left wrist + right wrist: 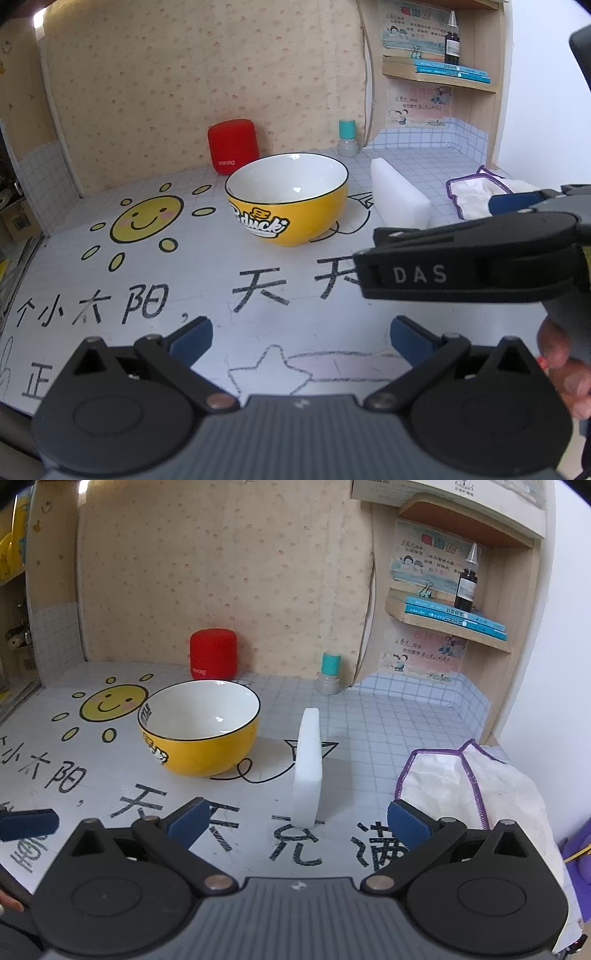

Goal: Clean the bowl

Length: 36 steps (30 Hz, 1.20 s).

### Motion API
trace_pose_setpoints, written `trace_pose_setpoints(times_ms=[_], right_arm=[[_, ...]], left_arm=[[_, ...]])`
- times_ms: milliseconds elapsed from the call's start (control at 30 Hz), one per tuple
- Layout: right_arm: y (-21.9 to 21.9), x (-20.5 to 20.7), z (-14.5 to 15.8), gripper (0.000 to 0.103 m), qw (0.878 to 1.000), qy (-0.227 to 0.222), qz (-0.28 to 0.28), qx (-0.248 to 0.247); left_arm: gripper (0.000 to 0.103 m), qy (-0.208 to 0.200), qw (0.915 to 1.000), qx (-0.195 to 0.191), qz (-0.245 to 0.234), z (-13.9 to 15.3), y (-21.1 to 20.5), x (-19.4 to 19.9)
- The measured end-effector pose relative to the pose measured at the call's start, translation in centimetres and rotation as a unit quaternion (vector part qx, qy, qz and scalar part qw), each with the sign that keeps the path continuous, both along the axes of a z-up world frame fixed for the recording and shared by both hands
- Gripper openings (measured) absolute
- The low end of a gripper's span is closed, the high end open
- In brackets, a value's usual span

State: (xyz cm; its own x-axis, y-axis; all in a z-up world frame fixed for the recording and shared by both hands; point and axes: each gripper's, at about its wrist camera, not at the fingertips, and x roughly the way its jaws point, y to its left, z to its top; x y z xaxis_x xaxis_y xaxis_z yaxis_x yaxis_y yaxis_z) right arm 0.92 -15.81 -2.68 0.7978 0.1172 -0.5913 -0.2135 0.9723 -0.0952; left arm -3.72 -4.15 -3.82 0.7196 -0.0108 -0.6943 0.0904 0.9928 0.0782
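Yellow ceramic bowl [288, 199], white inside with a black rim line, sits upright on the table [184, 280], toward the back and near the middle. White sponge block [308, 768] stands on edge just beside it, on the bowl's right, not touching. White cloth [465, 790] with purple stitched hem lies crumpled further right. Left gripper [301, 338]: fingers spread wide, nothing between them, held low over the table and well short of the bowl. Right gripper [297, 821]: fingers likewise wide open and empty, pointed almost straight at the sponge's near end. Judgement: cleaning not yet begun; the step in hand looks like fetching the sponge with the right while the left goes to steady the bowl. To do it well, close on the sponge's two broad faces, not its thin edge, since it stands narrow and would tip at a nudge; take the bowl by the rim wall on the side away from the sponge so the two tools don't cross. Glazed bowl will likely slide on this smooth sheet if pressed sideways. Surface: pale grid-printed covering with a smiling sun, a star, a paper plane and large black characters. Behind: red cylindrical speaker [232, 146], small teal-capped container [347, 138], dotted beige wallpaper, wooden shelf [447, 624] with blue books and a dark dropper bottle [466, 587].
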Motion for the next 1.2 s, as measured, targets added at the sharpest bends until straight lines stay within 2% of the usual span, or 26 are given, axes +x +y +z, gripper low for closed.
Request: trace_pose_setpoints(times_ms=[500,1200], right_arm=[[0.5,0.2,-0.4,0.103,1.0,0.001,0.001,-0.01],[0.5,-0.4,-0.1,0.103,1.0,-0.007,0.004,-0.016]], left_arm=[[0.103,0.004,0.9999,-0.014,-0.008,-0.1,0.0,0.1],[0.103,-0.003,0.9999,0.013,0.003,0.2,-0.6,-0.4]])
